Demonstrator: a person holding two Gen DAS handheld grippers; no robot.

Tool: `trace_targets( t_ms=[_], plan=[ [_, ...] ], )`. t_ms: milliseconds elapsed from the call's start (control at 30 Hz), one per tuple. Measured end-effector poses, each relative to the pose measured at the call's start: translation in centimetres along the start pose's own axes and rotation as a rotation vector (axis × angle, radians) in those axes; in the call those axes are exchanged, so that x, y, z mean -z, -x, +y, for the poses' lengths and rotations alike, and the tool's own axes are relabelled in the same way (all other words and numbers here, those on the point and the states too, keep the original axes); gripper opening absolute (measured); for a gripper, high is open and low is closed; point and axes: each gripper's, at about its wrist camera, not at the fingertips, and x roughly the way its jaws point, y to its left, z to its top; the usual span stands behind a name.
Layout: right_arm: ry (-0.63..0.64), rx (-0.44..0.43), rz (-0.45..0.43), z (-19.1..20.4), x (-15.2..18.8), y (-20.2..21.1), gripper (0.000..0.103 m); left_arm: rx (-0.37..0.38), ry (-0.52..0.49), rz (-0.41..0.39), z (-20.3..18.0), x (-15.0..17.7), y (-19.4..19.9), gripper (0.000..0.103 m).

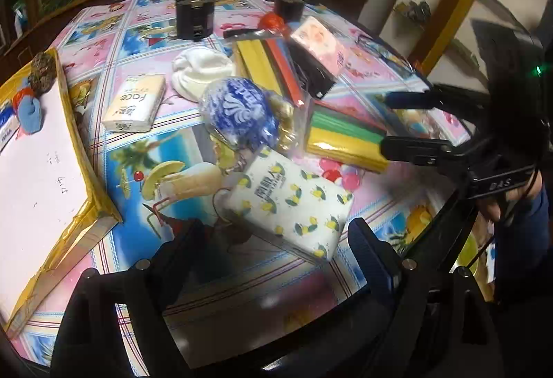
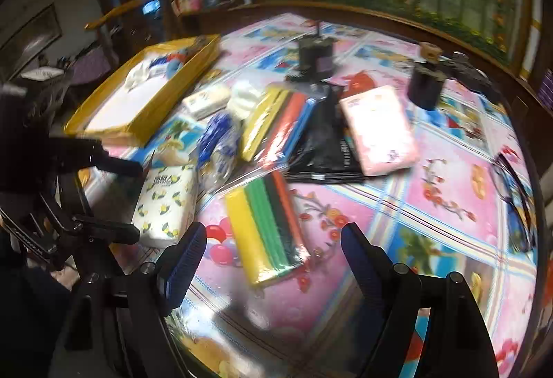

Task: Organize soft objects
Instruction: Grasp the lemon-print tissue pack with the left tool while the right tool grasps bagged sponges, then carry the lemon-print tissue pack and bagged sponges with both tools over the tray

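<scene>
A lemon-print tissue pack [image 1: 293, 201] lies just ahead of my open, empty left gripper [image 1: 273, 232]. It also shows in the right wrist view [image 2: 166, 201]. Behind it lie a blue-and-white bagged ball [image 1: 238, 111], a "face" tissue pack [image 1: 134, 103], a white cloth [image 1: 200, 70], two striped sponge packs [image 1: 345, 136] [image 1: 266, 63], and a pink pack [image 1: 318, 42]. My right gripper [image 2: 273, 236] is open and empty, just above the near striped sponge pack [image 2: 266, 232]. It shows from the side in the left wrist view [image 1: 383, 122].
A yellow-rimmed box [image 1: 45, 156] at the left holds a blue sock [image 1: 31, 115] and other small items. Two black devices [image 1: 195, 16] [image 1: 288, 6] stand at the table's far side. A black pouch [image 2: 325, 143] lies under the pink pack [image 2: 378, 129].
</scene>
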Motion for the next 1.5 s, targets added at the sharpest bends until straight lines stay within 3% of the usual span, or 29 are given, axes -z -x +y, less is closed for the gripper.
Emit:
trace_targets(
  t_ms=[133, 333, 433, 500, 667, 733, 1033, 1233, 1500],
  plan=[
    [0.056, 0.015, 0.042, 0.1, -0.2, -1.8, 0.084, -0.058, -0.086, 0.007, -1.0, 0.2, -0.2, 0.085],
    [0.044, -0.022, 0.061, -0.2, -0.2, -3.2, 0.083, -0.104, -0.204, 0.011, -2.1, -0.2, -1.3, 0.086],
    [0.048, -0.003, 0.071, 0.1, 0.0, -3.4, 0.055, -0.146, -0.250, 0.015, -2.5, -0.7, -2.0, 0.086],
    [0.018, -0.007, 0.073, -0.1, 0.0, -3.3, 0.050, -0.148, -0.257, 0.011, -2.6, -1.0, -2.4, 0.086],
    [-0.051, 0.002, 0.051, -0.8, 1.0, -2.3, 0.046, -0.114, -0.166, 0.011, -1.8, -1.3, -3.3, 0.084],
    [-0.084, -0.003, 0.036, -1.0, 1.5, -1.7, 0.046, -0.128, -0.155, -0.013, -1.8, -1.3, -2.9, 0.074],
    [-0.165, -0.033, -0.049, -0.9, 1.6, 0.4, 0.046, -0.098, -0.117, -0.092, -1.2, -1.3, -0.3, 0.073],
    [-0.221, -0.063, -0.109, -0.1, 0.3, 0.3, 0.046, -0.130, -0.059, -0.144, 0.5, -1.5, 1.5, 0.073],
    [-0.257, -0.107, -0.127, 1.4, -2.2, -0.9, 0.046, -0.168, 0.013, -0.176, 2.9, -1.1, 2.8, 0.073]
  ],
)
